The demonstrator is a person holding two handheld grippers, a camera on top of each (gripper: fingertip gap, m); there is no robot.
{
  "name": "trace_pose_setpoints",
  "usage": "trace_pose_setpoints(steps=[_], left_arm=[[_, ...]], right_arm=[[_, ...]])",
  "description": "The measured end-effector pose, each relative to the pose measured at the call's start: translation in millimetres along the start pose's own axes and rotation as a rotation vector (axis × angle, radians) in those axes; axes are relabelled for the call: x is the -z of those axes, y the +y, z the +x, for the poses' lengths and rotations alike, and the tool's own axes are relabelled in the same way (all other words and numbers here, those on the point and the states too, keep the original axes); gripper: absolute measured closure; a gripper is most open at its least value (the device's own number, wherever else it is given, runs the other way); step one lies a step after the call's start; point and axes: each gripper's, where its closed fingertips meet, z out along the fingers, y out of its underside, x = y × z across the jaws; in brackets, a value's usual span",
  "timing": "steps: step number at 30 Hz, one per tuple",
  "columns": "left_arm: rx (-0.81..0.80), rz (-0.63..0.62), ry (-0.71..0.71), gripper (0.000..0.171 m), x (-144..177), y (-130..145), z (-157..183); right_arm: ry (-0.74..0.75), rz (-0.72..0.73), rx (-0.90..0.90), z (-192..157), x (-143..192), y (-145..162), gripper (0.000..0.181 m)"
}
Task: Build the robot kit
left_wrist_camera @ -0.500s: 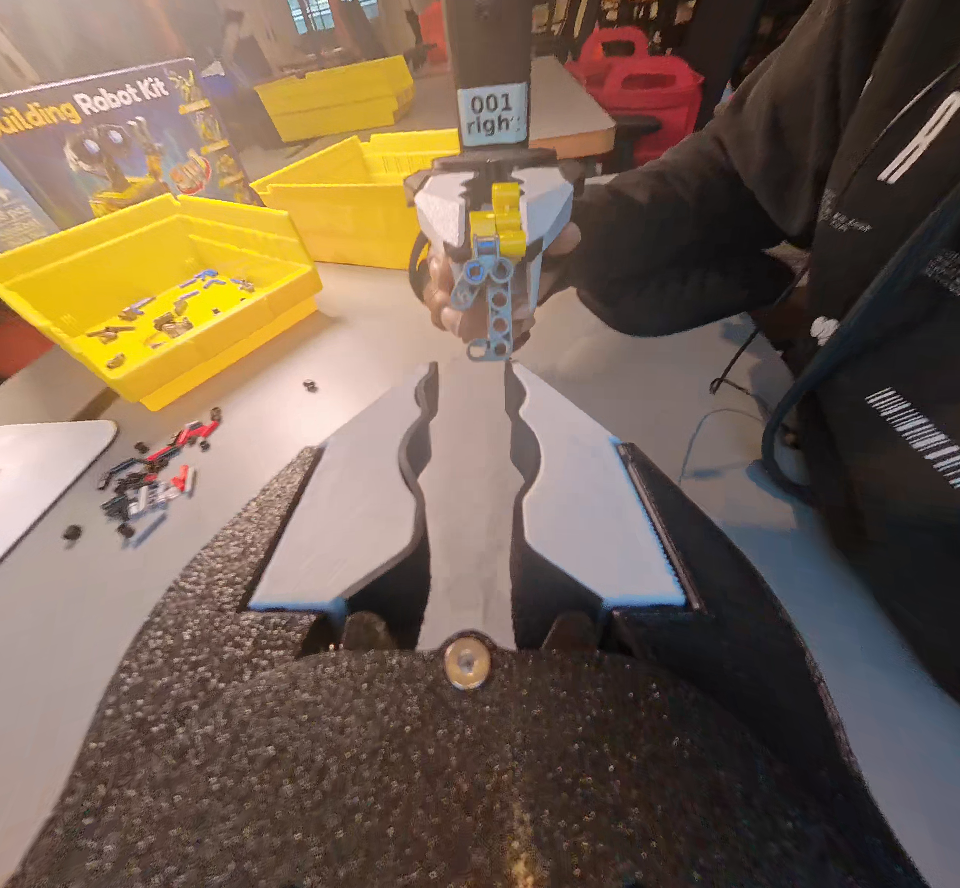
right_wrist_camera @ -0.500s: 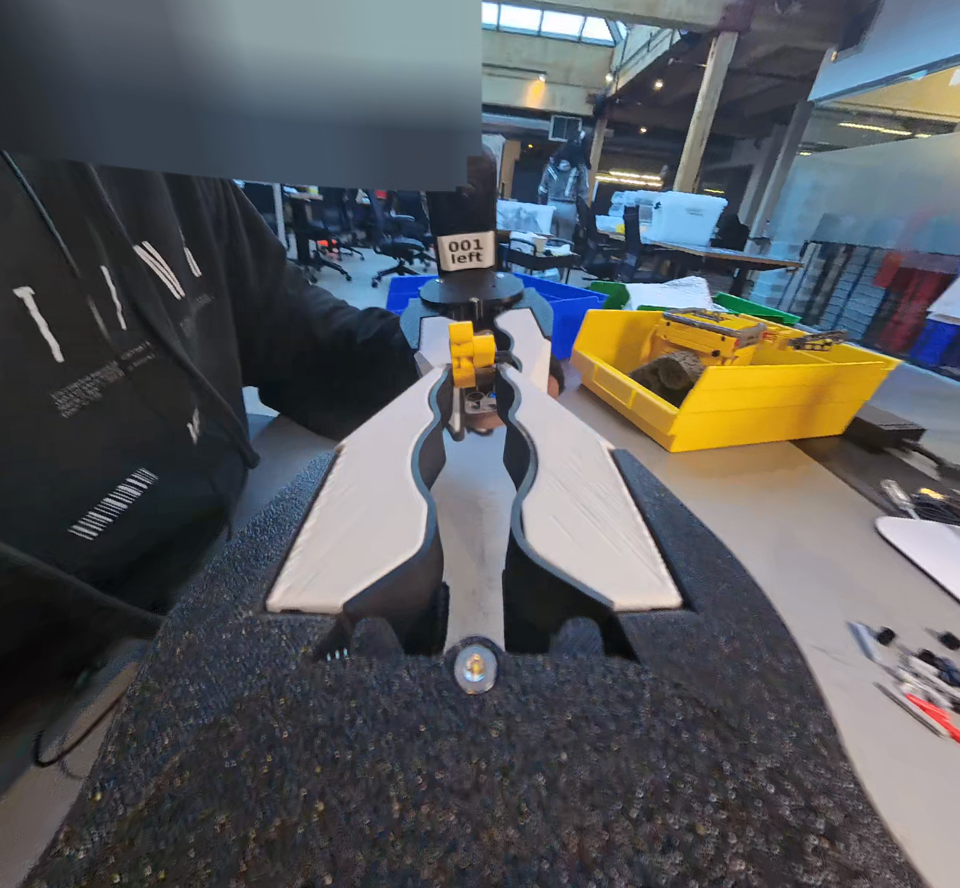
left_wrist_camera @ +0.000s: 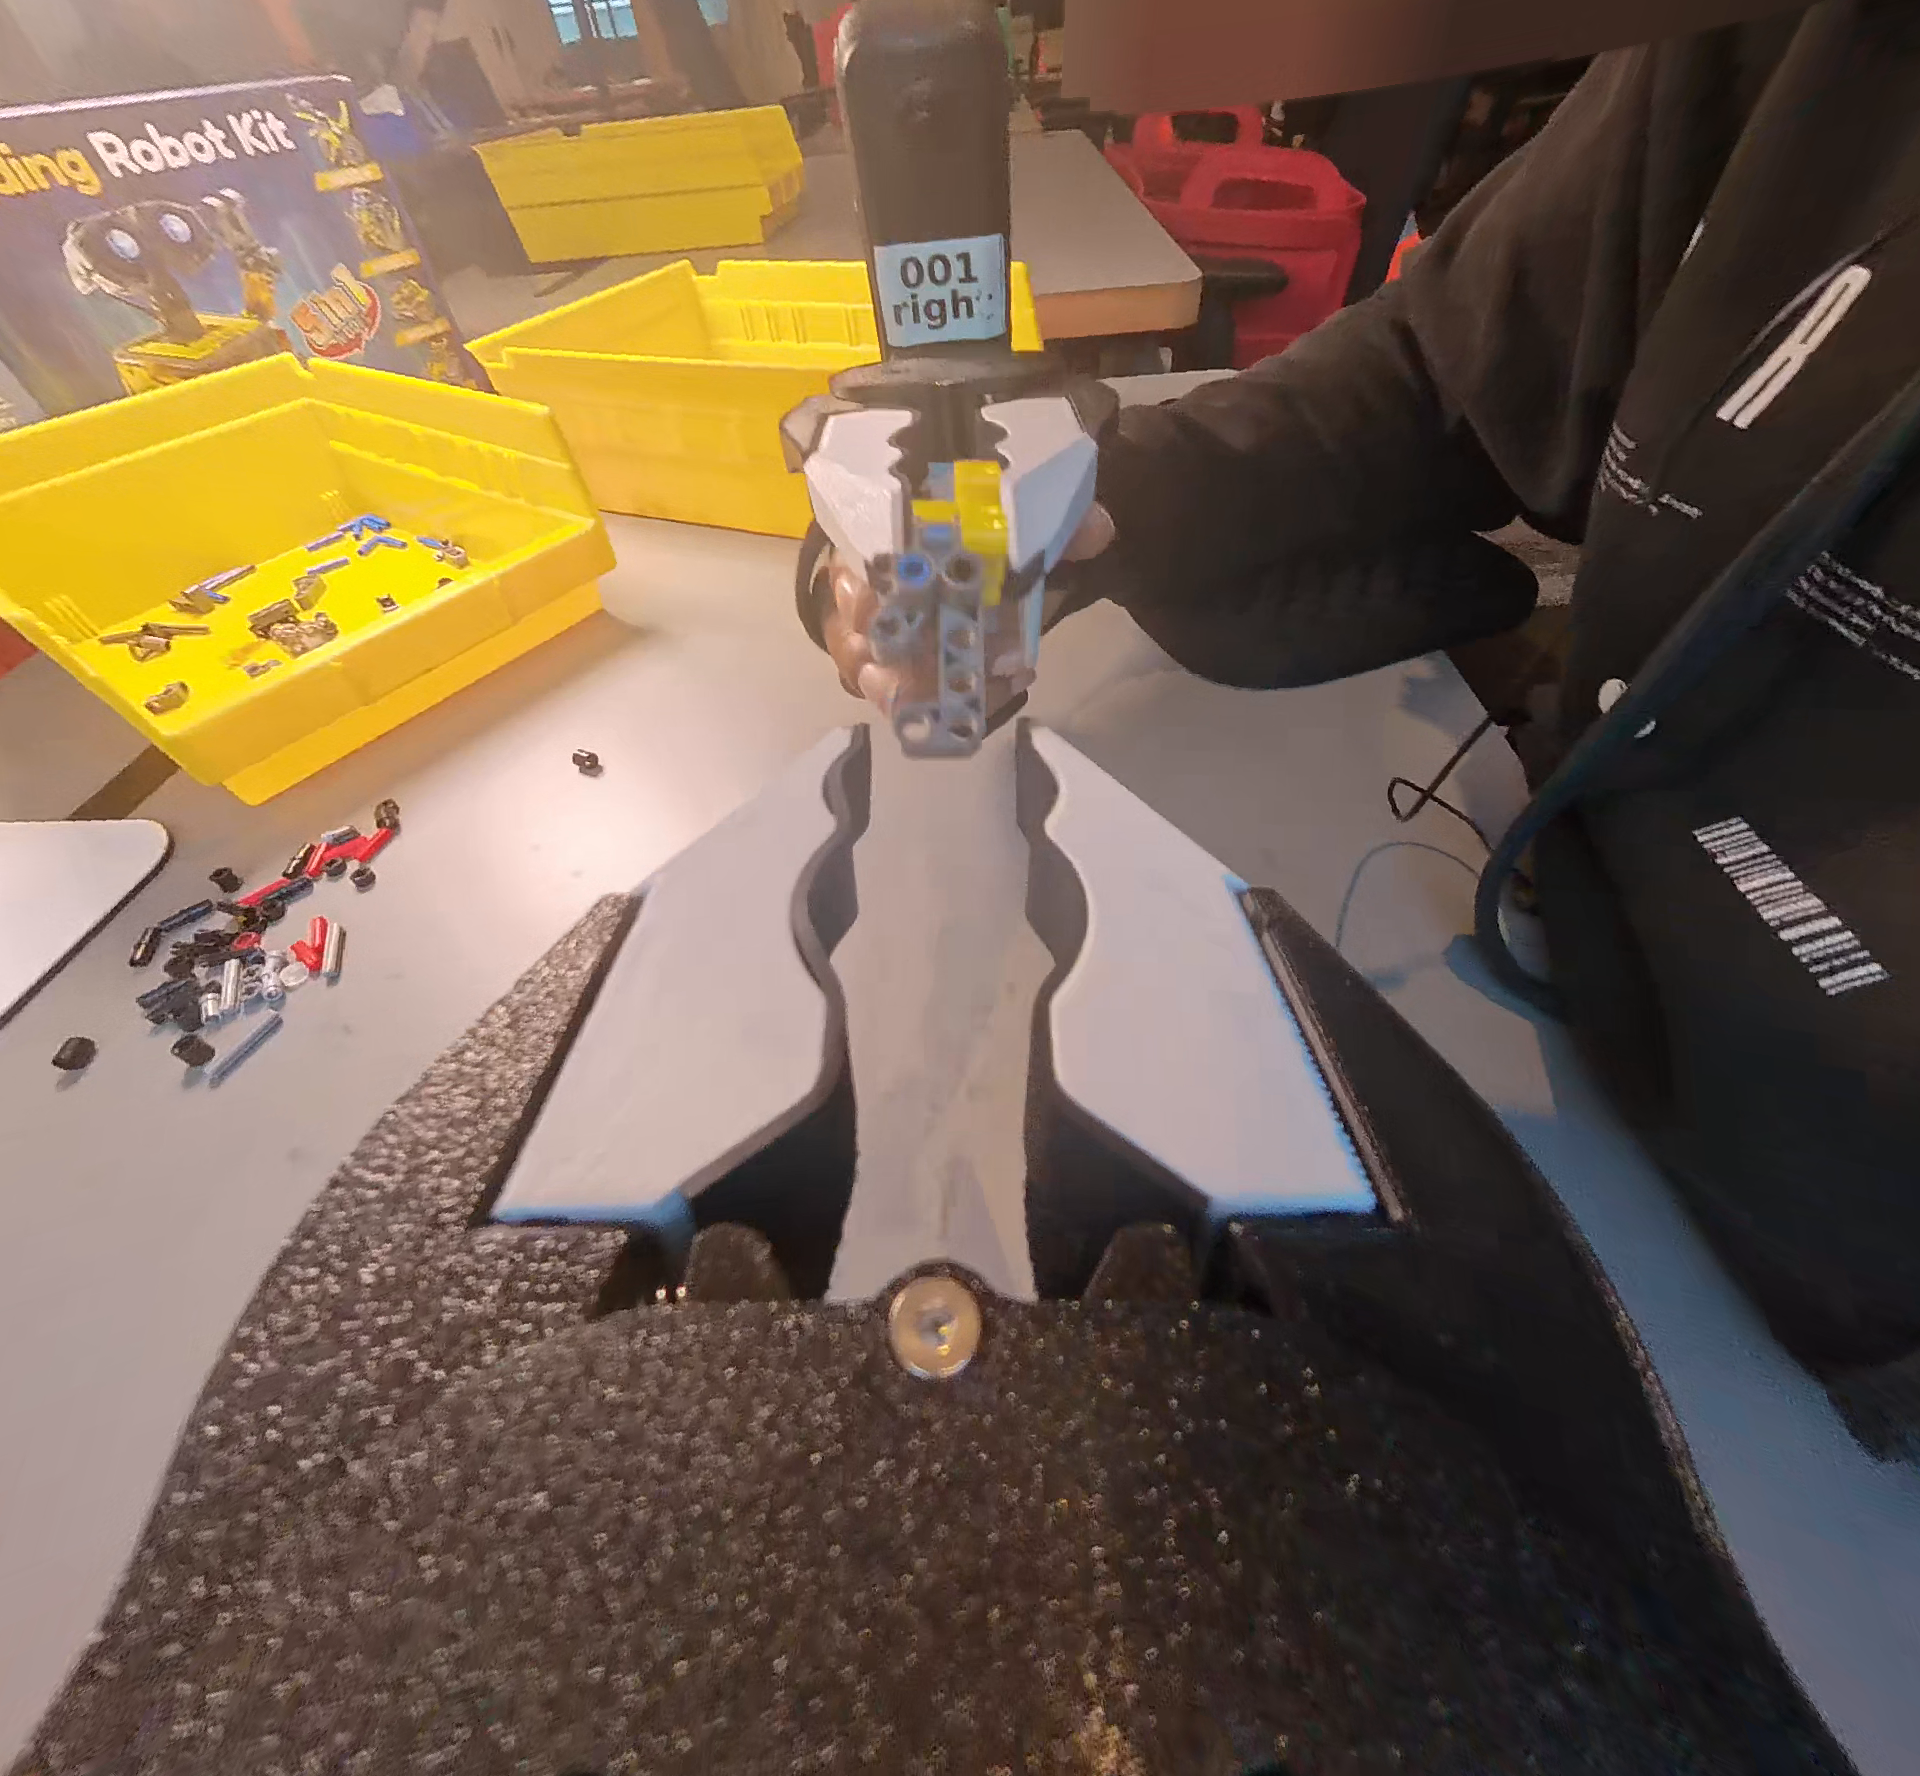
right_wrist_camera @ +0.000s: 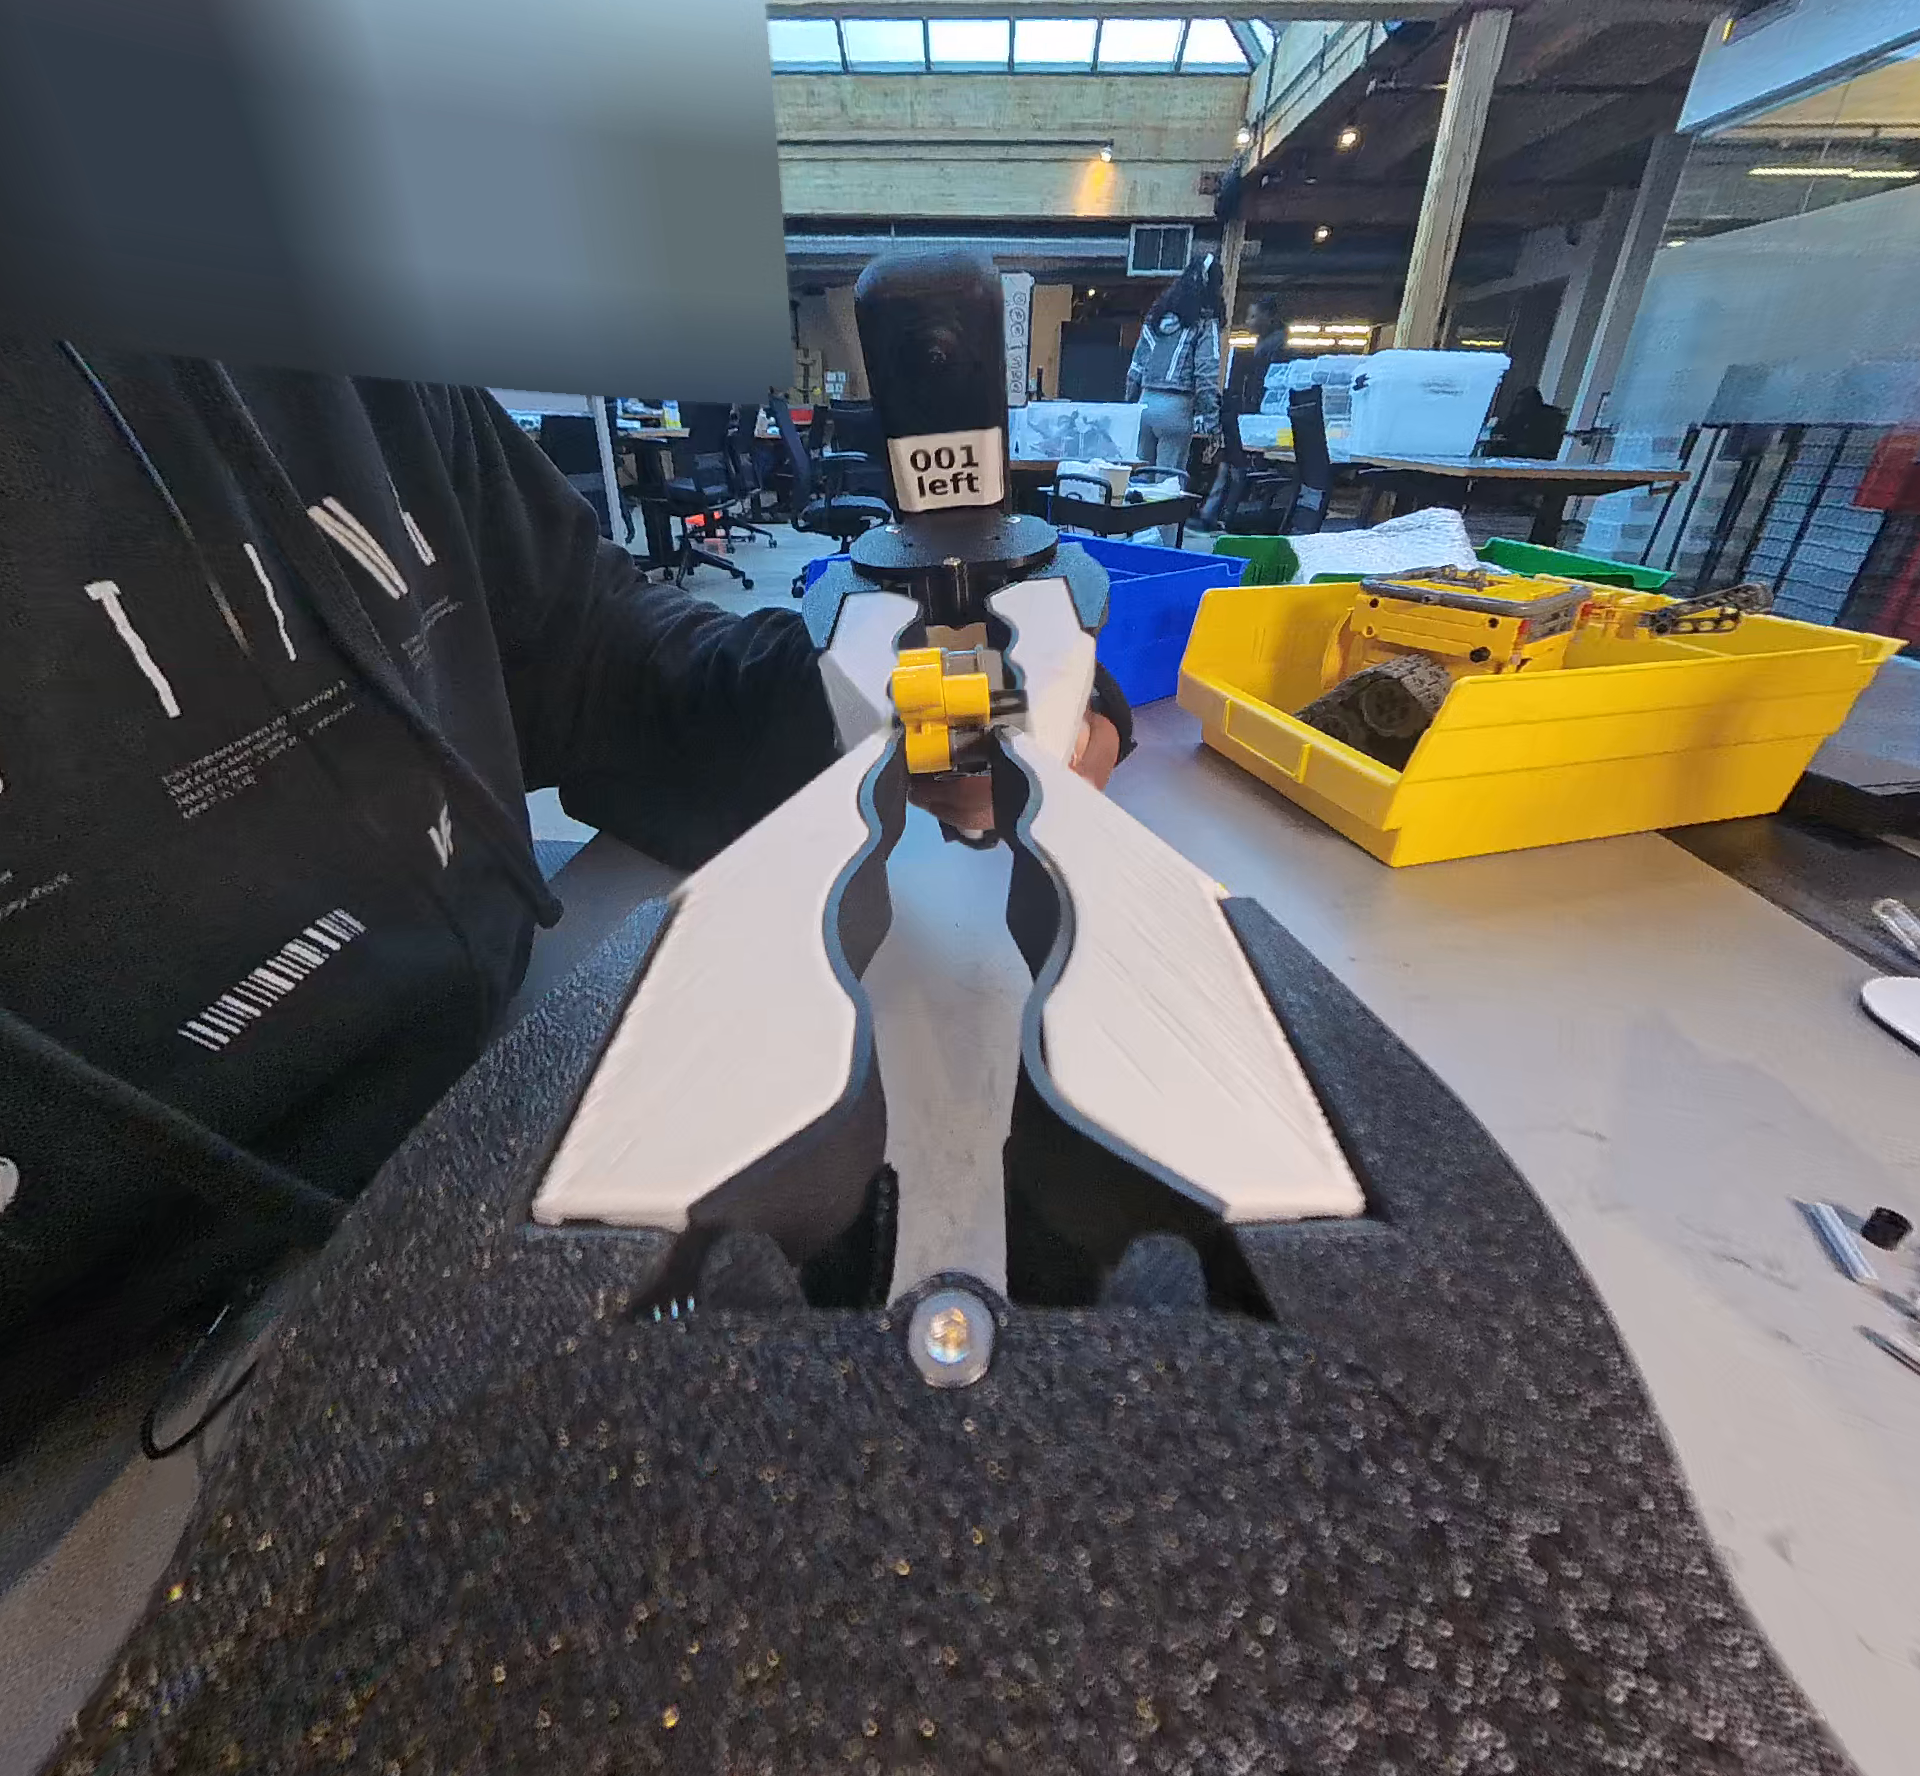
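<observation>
**Inspector:** What differed from half a second before?

**Assistant:** In the left wrist view the right gripper (left_wrist_camera: 951,521) and its brick assembly (left_wrist_camera: 943,625) had drawn closer to the camera. The grey holed beam at the bottom of the assembly now reached down to the tips of the left gripper (left_wrist_camera: 940,739). In the right wrist view the yellow part (right_wrist_camera: 940,703) sat higher, just past the fingertips (right_wrist_camera: 883,739); earlier it had been lower, between them.

**Inspector:** Surroundings?

**Assistant:** A grey table (left_wrist_camera: 623,791) carried a yellow bin (left_wrist_camera: 281,542) holding a few small parts. A loose scatter of black, red and grey pieces (left_wrist_camera: 244,947) lay near it, and a printed kit box (left_wrist_camera: 197,240) stood behind. A second yellow bin (left_wrist_camera: 665,417) sat farther back. On the other side, a yellow bin (right_wrist_camera: 1507,739) held a yellow tracked model (right_wrist_camera: 1455,635). The person's dark sleeve (left_wrist_camera: 1351,500) ran behind the right gripper. Nothing stood between the two grippers.

**Inspector:** Finger state?

**Assistant:** The right gripper's fingers were clamped on the assembly, held in the air above the table, yellow bricks uppermost and the grey beam hanging down. The left gripper's fingers stood apart with a clear gap, holding nothing. Whether the beam's end touched them, I could not tell.
</observation>
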Motion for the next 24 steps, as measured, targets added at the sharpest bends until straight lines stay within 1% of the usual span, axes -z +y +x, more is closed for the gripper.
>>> trace_pose_setpoints(steps=[1,3,5,8,11,14,17,24], left_arm=[[-0.005,-0.001,-0.006,0.155,-1,-1,0],[-0.064,-0.022,-0.024,0.156,-1,0,1],[-0.15,-0.067,-0.084,0.156,1,3,-5],[-0.415,-0.186,-0.252,0.156,3,12,-19],[-0.701,-0.337,-0.408,0.156,7,22,-34],[-0.911,-0.439,-0.496,0.156,8,29,-42],[-1.011,-0.462,-0.533,0.156,8,29,-44],[-1.079,-0.456,-0.559,0.157,8,25,-44]], right_arm=[[-0.008,-0.011,0.004,-2,-2,3,0.166],[-0.017,-0.026,0.016,-5,-4,6,0.166],[-0.001,-0.081,0.055,-2,-4,13,0.165],[0.052,-0.191,0.07,8,-1,26,0.164],[0.071,-0.214,0.043,11,1,26,0.151],[0.141,-0.293,0.016,22,0,38,0.152],[0.168,-0.323,-0.001,27,0,47,0.161],[0.158,-0.308,-0.03,28,3,47,0.162]])
